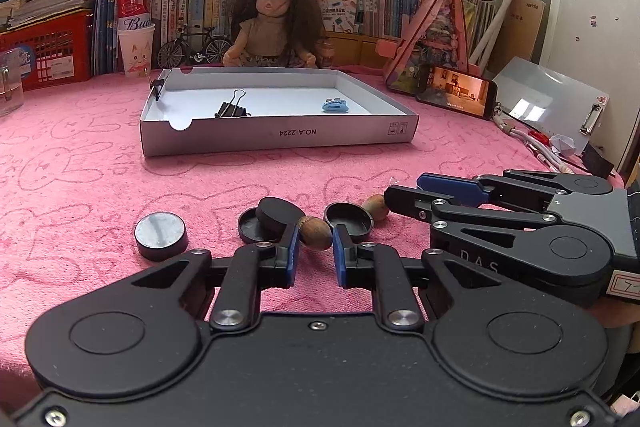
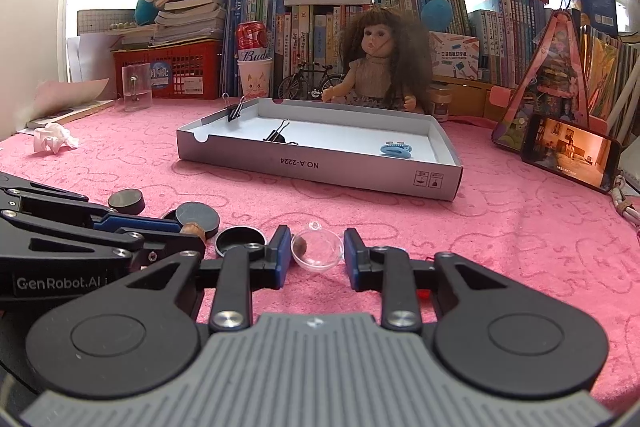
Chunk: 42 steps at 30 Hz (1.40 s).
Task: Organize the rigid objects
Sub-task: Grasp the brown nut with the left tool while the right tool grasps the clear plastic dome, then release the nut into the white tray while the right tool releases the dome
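A white cardboard tray (image 1: 276, 137) (image 2: 320, 169) lies on the pink cloth with a black binder clip (image 1: 232, 107) (image 2: 276, 135) and a blue clip (image 1: 335, 105) (image 2: 395, 150) inside; another binder clip (image 2: 234, 111) grips its rim. Black round lids (image 1: 161, 235) (image 1: 272, 217) (image 1: 348, 219) and brown acorn-like nuts (image 1: 316, 231) (image 1: 376, 207) lie in front. My left gripper (image 1: 314, 251) is open around a nut, apart from it. My right gripper (image 2: 314, 253) is open around a clear half-sphere (image 2: 318, 251) with a nut (image 2: 300, 246) behind it.
A doll (image 1: 272, 23), model bicycle (image 1: 192, 47), cup with a can (image 1: 136, 43), red baskets, books and plush toys line the back. A phone (image 1: 456, 91) and a clipboard (image 1: 548, 107) stand right. A crumpled tissue (image 2: 54, 141) and clear cup (image 2: 136, 87) sit left.
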{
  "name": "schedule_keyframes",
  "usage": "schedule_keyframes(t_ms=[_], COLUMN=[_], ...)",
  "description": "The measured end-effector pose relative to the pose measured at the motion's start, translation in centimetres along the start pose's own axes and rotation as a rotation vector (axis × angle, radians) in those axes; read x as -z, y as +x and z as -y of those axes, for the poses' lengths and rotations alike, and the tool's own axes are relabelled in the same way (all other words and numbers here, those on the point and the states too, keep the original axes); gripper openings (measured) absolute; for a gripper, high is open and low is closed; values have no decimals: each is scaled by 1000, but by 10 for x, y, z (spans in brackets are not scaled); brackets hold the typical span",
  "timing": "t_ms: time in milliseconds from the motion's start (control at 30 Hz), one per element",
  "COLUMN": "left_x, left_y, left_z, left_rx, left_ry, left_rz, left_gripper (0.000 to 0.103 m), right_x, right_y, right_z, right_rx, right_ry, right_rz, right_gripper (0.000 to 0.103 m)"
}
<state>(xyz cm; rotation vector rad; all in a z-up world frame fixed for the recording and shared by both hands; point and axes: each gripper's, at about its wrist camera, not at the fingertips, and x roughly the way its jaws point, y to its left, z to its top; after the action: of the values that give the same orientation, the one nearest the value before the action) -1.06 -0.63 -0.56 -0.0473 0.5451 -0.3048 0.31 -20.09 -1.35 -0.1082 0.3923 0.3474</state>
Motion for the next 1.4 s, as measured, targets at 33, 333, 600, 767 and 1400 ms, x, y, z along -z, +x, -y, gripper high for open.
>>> schedule_keyframes(t_ms=[33, 333, 600, 767, 1400], left_x=[0, -4, -13, -23, -94], left_y=[0, -2, -2, 2, 52], left_z=[0, 3, 4, 3, -42], left_rx=[-1, 10, 8, -5, -87], left_ry=[-4, 7, 8, 4, -35], left_rz=[1, 20, 52, 64, 116], left_gripper=[17, 17, 17, 17, 17], right_x=[-1, -2, -4, -10, -65], right_y=[-1, -2, -1, 2, 62], right_z=[0, 3, 5, 8, 60], right_rx=[4, 27, 40, 61, 152], right_ry=[-1, 6, 8, 16, 108], right_rz=[4, 11, 17, 24, 32], right_gripper=[34, 34, 34, 34, 34])
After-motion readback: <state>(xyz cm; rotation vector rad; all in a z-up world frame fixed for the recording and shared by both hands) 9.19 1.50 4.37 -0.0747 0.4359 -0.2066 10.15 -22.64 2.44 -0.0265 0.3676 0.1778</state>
